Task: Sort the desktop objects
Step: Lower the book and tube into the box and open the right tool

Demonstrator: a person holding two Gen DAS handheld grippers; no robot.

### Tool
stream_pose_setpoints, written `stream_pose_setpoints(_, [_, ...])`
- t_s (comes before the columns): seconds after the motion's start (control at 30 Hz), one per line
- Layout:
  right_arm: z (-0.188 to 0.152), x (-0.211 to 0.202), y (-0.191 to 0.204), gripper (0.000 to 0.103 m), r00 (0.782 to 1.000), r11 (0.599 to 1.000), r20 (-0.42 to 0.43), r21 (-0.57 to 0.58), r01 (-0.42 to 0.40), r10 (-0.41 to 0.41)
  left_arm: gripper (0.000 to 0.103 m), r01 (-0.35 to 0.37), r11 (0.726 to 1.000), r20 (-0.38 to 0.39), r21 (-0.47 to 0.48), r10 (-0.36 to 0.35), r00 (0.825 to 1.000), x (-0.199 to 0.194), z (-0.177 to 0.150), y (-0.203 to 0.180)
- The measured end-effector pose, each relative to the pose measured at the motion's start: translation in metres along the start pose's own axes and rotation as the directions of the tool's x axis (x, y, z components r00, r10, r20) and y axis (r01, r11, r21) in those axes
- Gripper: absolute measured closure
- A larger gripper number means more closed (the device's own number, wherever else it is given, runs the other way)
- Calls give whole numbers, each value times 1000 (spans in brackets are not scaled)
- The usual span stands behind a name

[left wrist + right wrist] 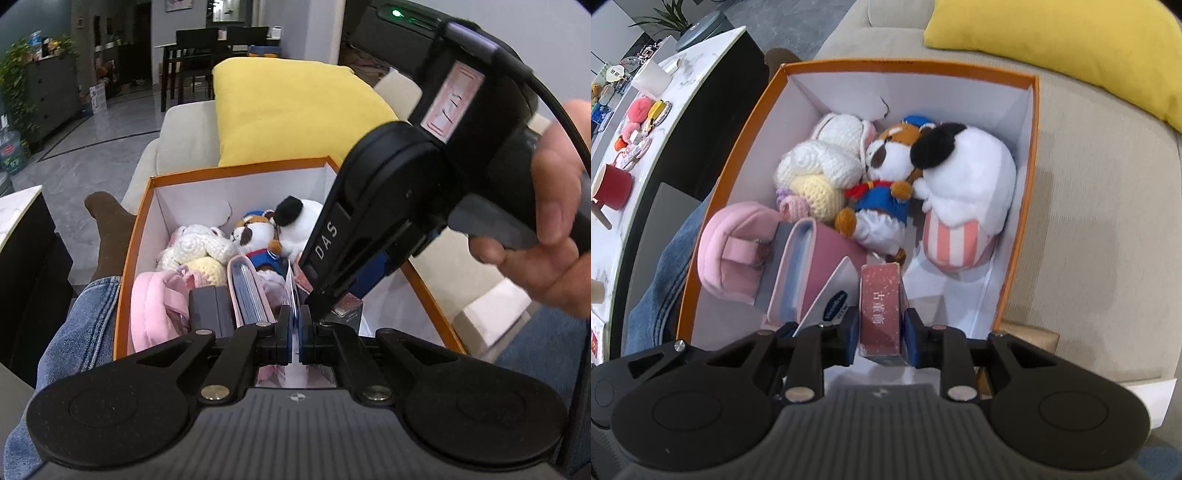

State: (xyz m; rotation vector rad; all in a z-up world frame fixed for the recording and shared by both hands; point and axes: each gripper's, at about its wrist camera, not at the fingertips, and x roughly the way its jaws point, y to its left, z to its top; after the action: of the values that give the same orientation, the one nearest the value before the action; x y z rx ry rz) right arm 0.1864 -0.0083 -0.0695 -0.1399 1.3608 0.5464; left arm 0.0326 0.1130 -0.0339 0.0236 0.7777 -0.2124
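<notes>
An orange box (133, 236) (746, 125) with white inner walls rests on the sofa and holds plush toys, a pink pouch (731, 243) and a pink case (809, 269). My left gripper (294, 332) is shut on a thin white card (291, 291) (831, 295) standing upright in the box. My right gripper (881, 328) is shut on a dark red box with white characters (881, 295) (347, 306), held at the box's near end beside the card. The right gripper's body (388, 206) fills the right of the left wrist view.
A panda plush (964, 173), a dog plush (882, 184) and crocheted toys (820, 162) fill the far end of the box. A yellow cushion (291, 107) lies behind. A white table (646, 122) with a red mug (611, 186) and small items stands left. A jeans-clad leg (77, 325) is at left.
</notes>
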Motion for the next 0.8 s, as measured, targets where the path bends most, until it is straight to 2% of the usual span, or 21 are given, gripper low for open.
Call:
stream_pose_setpoints(0.1, [-3,-2,0,74,1000,1000,0,-8,-4,4,100,9,1000,-38,3,-9,999,0,-3,0])
stream_pose_setpoints(0.27, [-7,-1,1,72,1000,1000,-5,-15,-19,19,100,20,1000,-50,-16,-21,999,1,-3,4])
stream_pose_setpoints(0.37, [-9,-10,1,71,1000,999,5,-34,-24,24,93,14,1000,-42,-15,-15,999,-3,-4,7])
stream_pose_setpoints(0.5, [-21,-30,6,71,999,989,24,-150,-19,22,90,37,998,-50,60,-34,998,-14,-8,4])
stream_pose_setpoints(0.57, [-30,-35,12,71,1000,969,18,-248,-13,18,90,38,993,-80,108,-30,996,-15,-10,0])
stream_pose_setpoints(0.67, [-46,-34,23,71,1000,918,1,-396,14,-15,90,42,985,-132,165,-21,991,-7,-15,-4])
stream_pose_setpoints(0.73, [-54,-27,29,71,999,883,-4,-467,40,-48,90,36,986,-174,163,-7,985,2,-15,-3])
stream_pose_setpoints(0.8, [-58,-17,33,71,997,854,-14,-518,58,-76,90,29,993,-215,118,-3,977,14,-12,2])
